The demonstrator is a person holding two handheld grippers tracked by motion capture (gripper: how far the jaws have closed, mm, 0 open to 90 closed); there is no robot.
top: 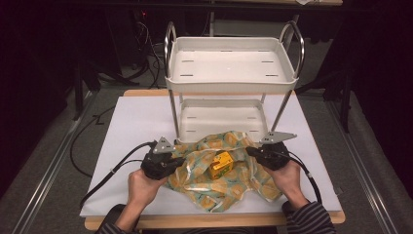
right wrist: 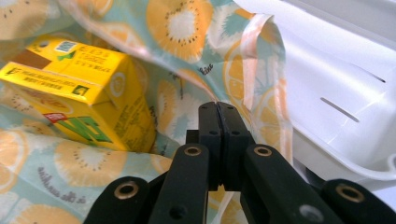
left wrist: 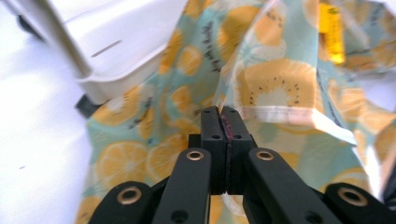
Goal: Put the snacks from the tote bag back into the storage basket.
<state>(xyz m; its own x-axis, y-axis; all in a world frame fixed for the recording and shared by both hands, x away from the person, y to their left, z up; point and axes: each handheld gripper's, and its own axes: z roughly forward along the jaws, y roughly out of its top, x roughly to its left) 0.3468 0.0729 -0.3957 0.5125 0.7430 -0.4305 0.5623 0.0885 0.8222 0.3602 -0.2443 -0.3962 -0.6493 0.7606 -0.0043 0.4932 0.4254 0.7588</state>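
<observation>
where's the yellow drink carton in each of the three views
High view: the yellow drink carton sits low centre on the citrus-print cloth, between the two grippers.
Left gripper view: a blurred yellow strip at the top right, beyond a fold of cloth.
Right gripper view: large at the upper left, lying on the cloth.
Shared landmark: the white two-tier rack, whose lower tray adjoins the cloth in all three.

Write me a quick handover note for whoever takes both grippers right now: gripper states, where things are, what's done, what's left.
Left gripper: shut on the cloth, at its left edge.
Right gripper: shut on the cloth's right edge.
Yellow carton: lying on the middle of the cloth, in front of the white cart; the cloth lies open around it.
Done: both edges gripped.
Left, probably: bring the edges up over the carton to wrap it.
</observation>
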